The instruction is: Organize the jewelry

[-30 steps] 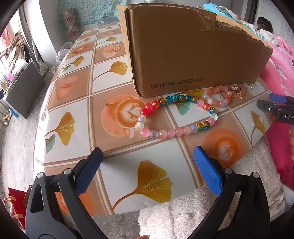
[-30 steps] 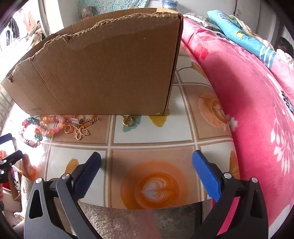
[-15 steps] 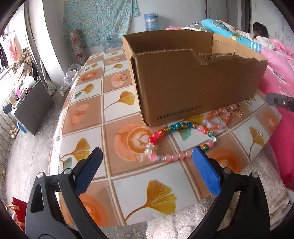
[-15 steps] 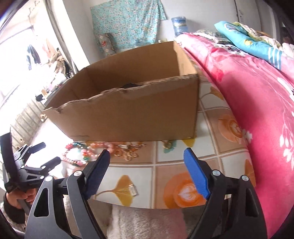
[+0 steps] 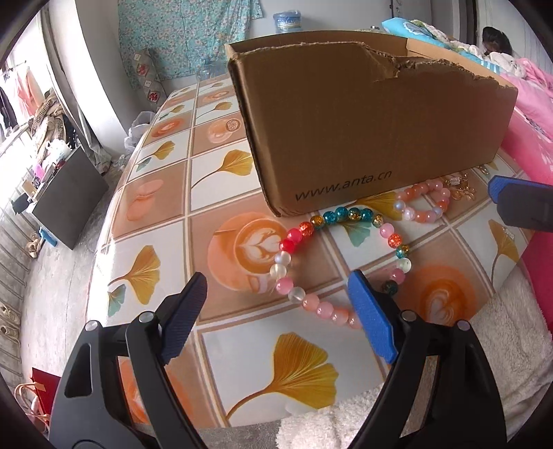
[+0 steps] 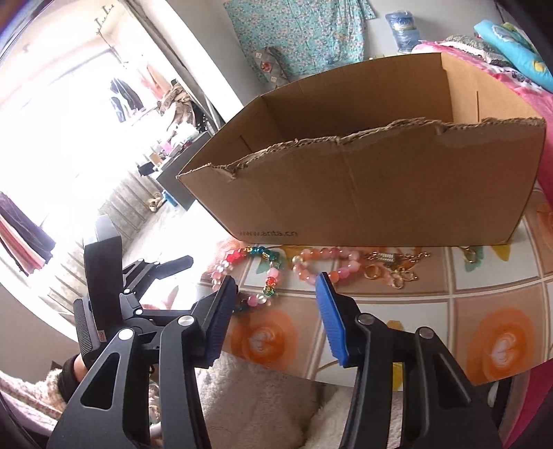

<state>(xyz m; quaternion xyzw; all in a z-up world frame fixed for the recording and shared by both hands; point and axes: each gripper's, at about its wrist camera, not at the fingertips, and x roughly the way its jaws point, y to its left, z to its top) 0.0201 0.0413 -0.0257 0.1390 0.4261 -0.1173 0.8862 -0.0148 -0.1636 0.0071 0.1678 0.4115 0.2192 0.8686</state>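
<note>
Beaded bracelet (image 5: 340,248) on table (image 5: 166,193), beside cardboard box (image 5: 373,114).

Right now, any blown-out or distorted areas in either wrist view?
Right wrist view: window side at left is blown out, washing the table edge near the multicolour bead bracelet. Left wrist view: evenly lit, sharp; fisheye bends the cardboard box edges.

i'm in a lived-in bedroom: pink bedding (image 5: 532,114) on my right, floral curtain (image 5: 186,31) far, clothes (image 6: 128,93) hanging left.
</note>
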